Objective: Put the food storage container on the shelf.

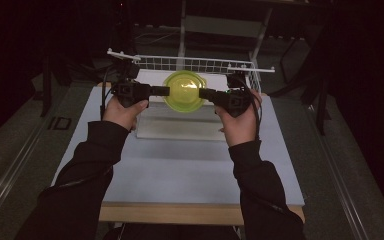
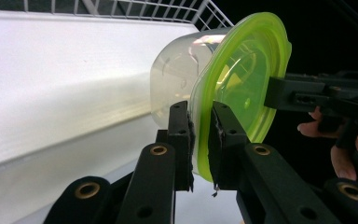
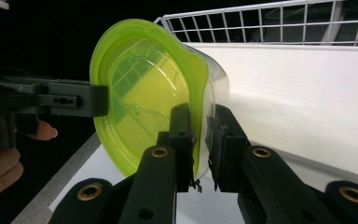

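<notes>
Black and close to the lens, the two jaws of my left hand-held gripper (image 2: 200,135) are clenched on the rim of a round clear plastic container (image 2: 179,74) with a translucent lime-green lid (image 2: 242,70); one jaw sits on the clear-wall side, the other on the lid side, the green edge pinched between them. Opposite, my right hand-held gripper (image 3: 200,140) is clamped the same way on the far edge of that lid, green rim between its jaws. From the high view, both hand-held grippers meet the container from either side, left (image 1: 161,90) and right (image 1: 206,93), and it hangs between them tipped on its side, lid facing back toward me, above a pale rectangular tray (image 1: 180,129). My hands, left (image 1: 125,112) and right (image 1: 240,122), come out of dark sleeves. Beyond the container stands a white wire basket (image 1: 195,64) at the back of the light grey table (image 1: 180,170). Around the table the room is dark.
</notes>
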`<state>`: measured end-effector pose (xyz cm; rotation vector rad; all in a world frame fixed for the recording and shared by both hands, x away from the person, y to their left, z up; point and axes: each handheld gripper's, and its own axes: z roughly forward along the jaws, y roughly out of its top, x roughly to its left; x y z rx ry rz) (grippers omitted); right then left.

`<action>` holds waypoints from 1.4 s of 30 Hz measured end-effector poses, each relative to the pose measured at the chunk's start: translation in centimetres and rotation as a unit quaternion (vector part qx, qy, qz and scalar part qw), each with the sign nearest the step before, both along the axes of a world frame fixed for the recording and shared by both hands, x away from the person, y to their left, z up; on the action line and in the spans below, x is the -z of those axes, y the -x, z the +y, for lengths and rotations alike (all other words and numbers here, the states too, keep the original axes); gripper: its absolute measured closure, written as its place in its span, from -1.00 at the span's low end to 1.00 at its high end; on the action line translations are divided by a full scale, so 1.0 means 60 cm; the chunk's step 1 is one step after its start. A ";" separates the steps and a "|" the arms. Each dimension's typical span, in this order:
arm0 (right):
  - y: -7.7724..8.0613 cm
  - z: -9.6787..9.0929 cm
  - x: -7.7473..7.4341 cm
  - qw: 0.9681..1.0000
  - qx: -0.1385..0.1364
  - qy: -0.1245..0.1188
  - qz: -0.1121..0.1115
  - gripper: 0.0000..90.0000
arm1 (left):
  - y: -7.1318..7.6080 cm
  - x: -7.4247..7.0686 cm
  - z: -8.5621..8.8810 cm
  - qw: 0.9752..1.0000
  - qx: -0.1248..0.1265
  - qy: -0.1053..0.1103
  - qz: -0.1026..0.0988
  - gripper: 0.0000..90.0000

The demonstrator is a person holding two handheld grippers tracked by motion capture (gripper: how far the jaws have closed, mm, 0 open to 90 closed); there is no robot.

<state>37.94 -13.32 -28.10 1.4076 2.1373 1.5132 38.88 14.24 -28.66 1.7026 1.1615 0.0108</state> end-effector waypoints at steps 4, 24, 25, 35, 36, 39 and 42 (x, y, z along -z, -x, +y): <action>-0.018 0.004 0.006 1.000 0.015 0.004 0.012 0.79 | -0.022 0.008 -0.006 1.000 -0.016 -0.005 0.009 0.80; -0.085 0.007 0.029 0.996 0.036 0.020 0.075 0.78 | -0.084 0.040 -0.022 0.997 -0.045 -0.018 0.055 0.78; -0.088 0.006 0.029 0.996 0.037 0.017 0.080 0.78 | -0.087 0.039 -0.022 0.997 -0.045 -0.015 0.059 0.78; -0.121 -0.005 0.026 0.993 0.034 0.001 0.114 0.68 | -0.112 0.038 -0.028 0.996 -0.053 0.001 0.066 0.68; -0.123 -0.004 0.026 0.994 0.031 0.000 0.109 0.57 | -0.114 0.038 -0.029 0.996 -0.056 0.001 0.064 0.63; -0.131 -0.002 0.029 0.994 0.033 0.000 0.103 0.58 | -0.119 0.040 -0.034 0.996 -0.064 -0.001 0.059 0.46; -0.138 0.001 0.035 0.994 0.038 0.010 0.097 0.49 | -0.122 0.044 -0.037 0.996 -0.064 -0.001 0.057 0.41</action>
